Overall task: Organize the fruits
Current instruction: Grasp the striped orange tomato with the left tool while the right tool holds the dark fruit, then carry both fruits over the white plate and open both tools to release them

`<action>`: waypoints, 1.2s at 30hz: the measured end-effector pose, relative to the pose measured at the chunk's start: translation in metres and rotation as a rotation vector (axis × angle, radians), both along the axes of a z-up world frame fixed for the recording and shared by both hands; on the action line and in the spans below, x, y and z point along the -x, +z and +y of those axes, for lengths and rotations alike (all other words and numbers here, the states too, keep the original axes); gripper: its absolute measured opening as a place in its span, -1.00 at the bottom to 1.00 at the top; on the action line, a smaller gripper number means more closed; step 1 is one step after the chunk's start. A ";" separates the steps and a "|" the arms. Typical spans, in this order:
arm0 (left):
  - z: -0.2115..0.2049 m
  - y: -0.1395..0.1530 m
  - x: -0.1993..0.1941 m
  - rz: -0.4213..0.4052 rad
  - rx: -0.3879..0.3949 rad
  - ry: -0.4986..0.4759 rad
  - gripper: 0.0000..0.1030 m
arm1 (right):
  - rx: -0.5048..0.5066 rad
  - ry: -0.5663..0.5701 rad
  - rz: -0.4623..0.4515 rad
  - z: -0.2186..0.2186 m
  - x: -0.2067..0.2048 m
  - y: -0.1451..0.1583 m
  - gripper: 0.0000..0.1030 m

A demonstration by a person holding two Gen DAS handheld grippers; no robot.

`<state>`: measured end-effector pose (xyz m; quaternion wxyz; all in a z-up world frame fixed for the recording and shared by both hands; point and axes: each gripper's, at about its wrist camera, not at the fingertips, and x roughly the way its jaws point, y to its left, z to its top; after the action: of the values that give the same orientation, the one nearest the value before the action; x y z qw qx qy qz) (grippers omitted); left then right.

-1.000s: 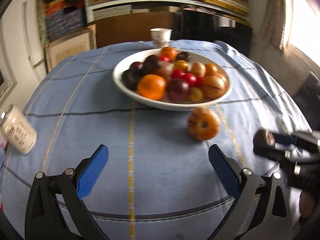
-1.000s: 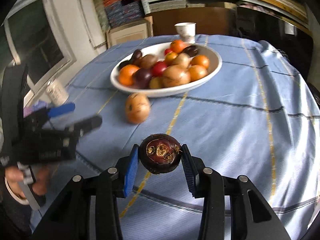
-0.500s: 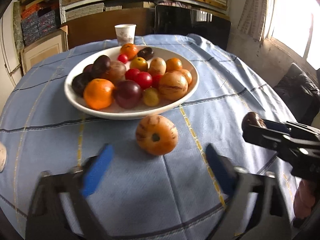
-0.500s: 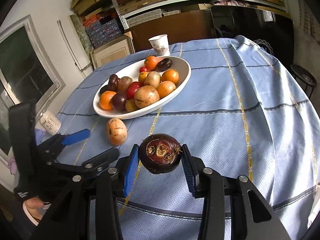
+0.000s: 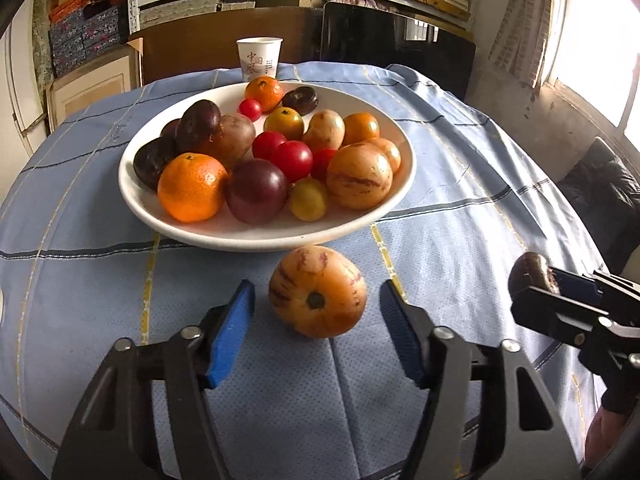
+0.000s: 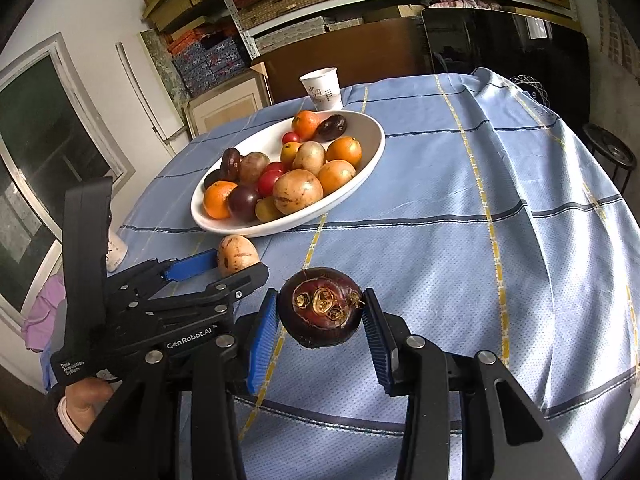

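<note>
My left hand-held gripper (image 5: pixel 316 328) is closing around one striped pepino (image 5: pixel 317 291) on the bench (image 5: pixel 460 216), pads clear; my right hand-held gripper (image 6: pixel 320 322) grasps one dark mangosteen (image 6: pixel 320 312). One bowl (image 5: pixel 396 196) lies beyond.

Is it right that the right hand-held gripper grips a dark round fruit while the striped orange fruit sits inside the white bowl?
Not quite. The right hand-held gripper does grip the dark round fruit, but the striped orange fruit lies on the blue tablecloth just outside the white bowl, as the left wrist view shows.
</note>
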<state>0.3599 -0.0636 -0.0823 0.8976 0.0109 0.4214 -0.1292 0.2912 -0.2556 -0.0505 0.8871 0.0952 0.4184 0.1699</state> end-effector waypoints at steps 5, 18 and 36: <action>0.002 -0.001 -0.001 0.010 0.008 0.007 -0.04 | 0.009 0.002 0.007 0.002 0.000 -0.002 -0.17; 0.000 -0.002 0.001 0.006 0.007 0.006 -0.12 | 0.022 0.005 0.002 0.003 0.000 -0.002 -0.17; 0.023 0.010 0.048 -0.027 0.048 0.001 -0.12 | 0.079 0.074 -0.039 0.022 0.009 -0.007 -0.17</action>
<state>0.3114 -0.0406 -0.0721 0.9033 -0.0090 0.4059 -0.1386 0.2818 -0.2339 -0.0575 0.8914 0.0411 0.4105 0.1876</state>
